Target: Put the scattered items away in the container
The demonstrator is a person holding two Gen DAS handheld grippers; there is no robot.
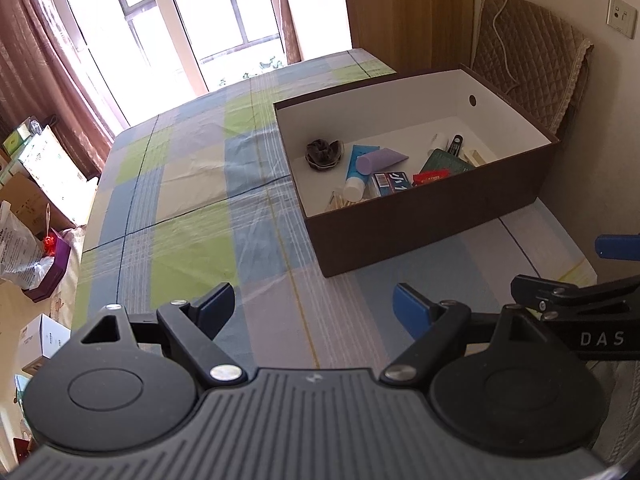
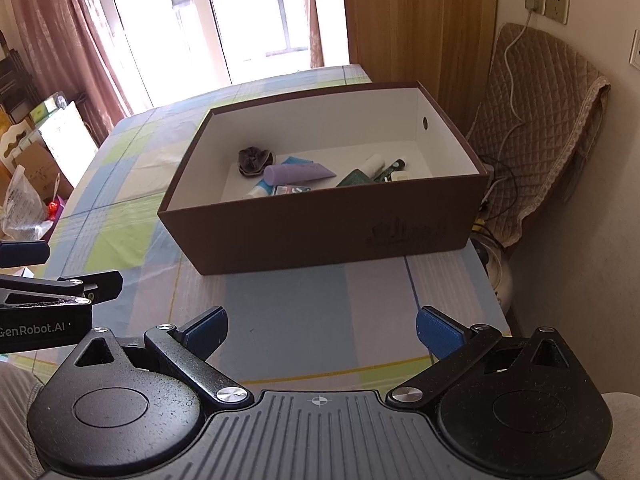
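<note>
A brown cardboard box (image 1: 432, 216) (image 2: 320, 232) with a white inside stands on the checked tablecloth. Inside lie a dark scrunchie (image 1: 324, 152) (image 2: 256, 159), a purple tube (image 1: 380, 159) (image 2: 298, 173), a white-and-blue tube (image 1: 358, 176), a blue packet (image 1: 390, 182), a red packet (image 1: 432, 176), a green pouch (image 1: 444, 160) (image 2: 356, 178) and a black pen (image 1: 454, 144). My left gripper (image 1: 314, 310) is open over the cloth in front of the box, holding nothing. My right gripper (image 2: 322, 330) is open too, below the box's near wall. Each gripper shows at the edge of the other's view.
The tablecloth (image 1: 180, 208) runs back toward a bright glass door. A quilted chair (image 2: 536, 152) with a white cable stands right of the box by the wall. Cardboard boxes and bags (image 1: 32, 216) crowd the floor on the left.
</note>
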